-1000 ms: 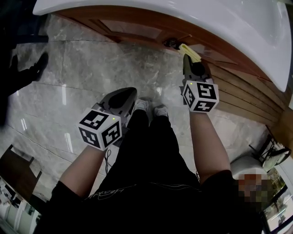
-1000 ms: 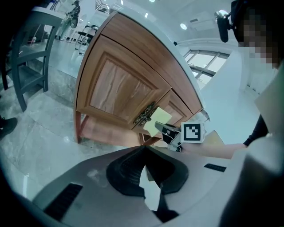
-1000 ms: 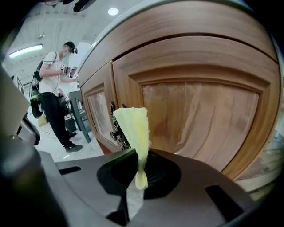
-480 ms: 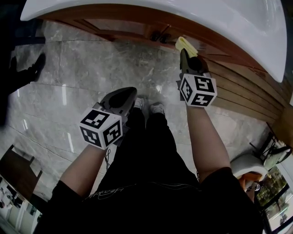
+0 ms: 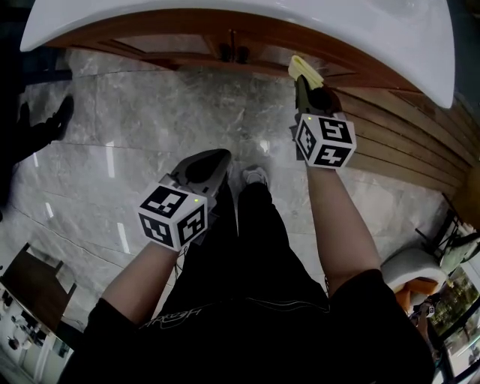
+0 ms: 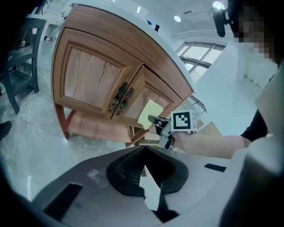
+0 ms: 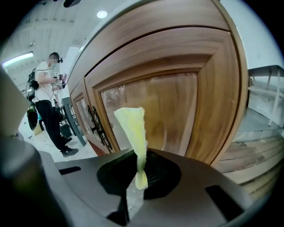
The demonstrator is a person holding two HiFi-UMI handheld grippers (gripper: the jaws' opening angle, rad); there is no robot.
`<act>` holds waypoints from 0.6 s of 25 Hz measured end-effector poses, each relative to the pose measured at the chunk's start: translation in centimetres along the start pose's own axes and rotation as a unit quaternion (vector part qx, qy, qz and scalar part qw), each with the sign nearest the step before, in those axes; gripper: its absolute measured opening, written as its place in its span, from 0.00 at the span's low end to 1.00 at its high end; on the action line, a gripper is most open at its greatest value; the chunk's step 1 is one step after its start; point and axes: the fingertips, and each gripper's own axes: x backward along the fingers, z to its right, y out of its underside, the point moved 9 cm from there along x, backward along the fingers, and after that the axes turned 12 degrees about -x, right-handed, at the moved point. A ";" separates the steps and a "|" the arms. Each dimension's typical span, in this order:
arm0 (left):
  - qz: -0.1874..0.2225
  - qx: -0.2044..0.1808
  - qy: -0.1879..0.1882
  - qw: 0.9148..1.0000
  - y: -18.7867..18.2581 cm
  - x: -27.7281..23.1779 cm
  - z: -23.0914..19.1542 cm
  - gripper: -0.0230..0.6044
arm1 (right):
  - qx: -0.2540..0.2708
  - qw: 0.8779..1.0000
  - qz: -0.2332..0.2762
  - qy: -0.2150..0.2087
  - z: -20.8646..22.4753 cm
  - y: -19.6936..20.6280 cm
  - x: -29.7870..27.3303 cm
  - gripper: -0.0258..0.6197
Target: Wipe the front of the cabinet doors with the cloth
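The wooden cabinet has two panelled doors, a left door and a right door, with dark ornate handles where they meet. My right gripper is shut on a pale yellow cloth, held up just below the counter edge. In the right gripper view the cloth stands upright between the jaws, close in front of the right door's panel; I cannot tell whether it touches. My left gripper hangs low over the floor, jaws shut on nothing. It sees the cloth from the side.
A white countertop overhangs the cabinet. Grey marble floor lies below, with my shoes near the cabinet. Slatted wood runs off to the right. A dark chair stands left of the cabinet, and another person stands beyond.
My right gripper has carried the cloth up and slightly right, from near the handles onto the right door. My left gripper has drifted a little lower.
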 end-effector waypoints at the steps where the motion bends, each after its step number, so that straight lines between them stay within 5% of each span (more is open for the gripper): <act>1: -0.001 0.001 -0.001 1.000 0.1 -0.2 0.2 0.05 | -0.003 1.000 0.002 0.002 0.4 0.0 0.2 0.10; 15: -0.006 -0.001 -0.011 1.000 0.7 -2.8 3.8 0.05 | -0.024 0.999 0.018 0.026 6.5 0.3 3.1 0.10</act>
